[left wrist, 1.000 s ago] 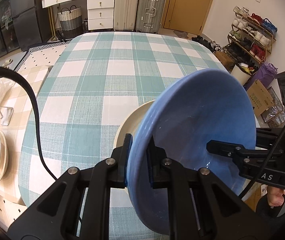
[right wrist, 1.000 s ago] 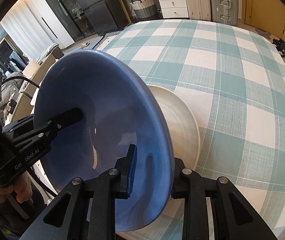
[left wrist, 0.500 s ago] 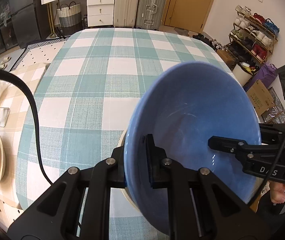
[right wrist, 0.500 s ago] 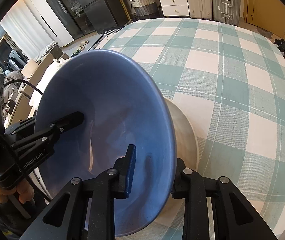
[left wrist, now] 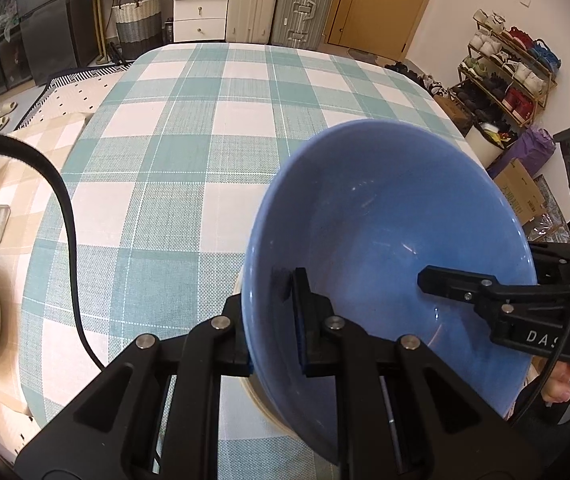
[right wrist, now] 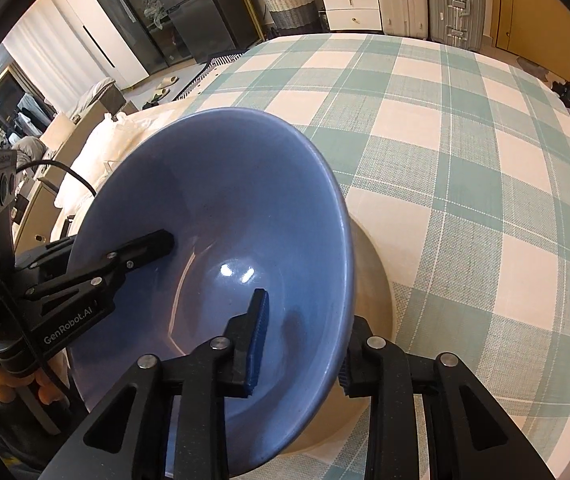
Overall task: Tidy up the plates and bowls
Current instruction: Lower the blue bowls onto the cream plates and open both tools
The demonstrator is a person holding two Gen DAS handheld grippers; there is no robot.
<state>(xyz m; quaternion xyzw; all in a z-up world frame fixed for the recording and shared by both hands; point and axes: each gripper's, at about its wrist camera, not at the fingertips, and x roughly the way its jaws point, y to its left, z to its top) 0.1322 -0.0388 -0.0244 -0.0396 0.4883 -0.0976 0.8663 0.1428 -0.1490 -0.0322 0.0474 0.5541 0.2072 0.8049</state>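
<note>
The left gripper (left wrist: 275, 320) pinches the rim of the glossy blue ceramic bowl (left wrist: 385, 248), apparently nested in a cream bowl (right wrist: 373, 280) on the green-checked tablecloth (left wrist: 173, 152). The right gripper (right wrist: 303, 344) straddles the opposite rim, its jaws just opening, inner pad clear. Beyond both fingertips the cloth lies open.

Left gripper (left wrist: 273, 316) clamped tight, right gripper (right wrist: 305, 344) jaws just opening (pads slack), both angled steeply downward

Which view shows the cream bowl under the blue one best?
The right wrist view: the cream bowl's side shows beside the blue bowl. The left wrist view gives only slivers at the blue bowl's edge.
</note>
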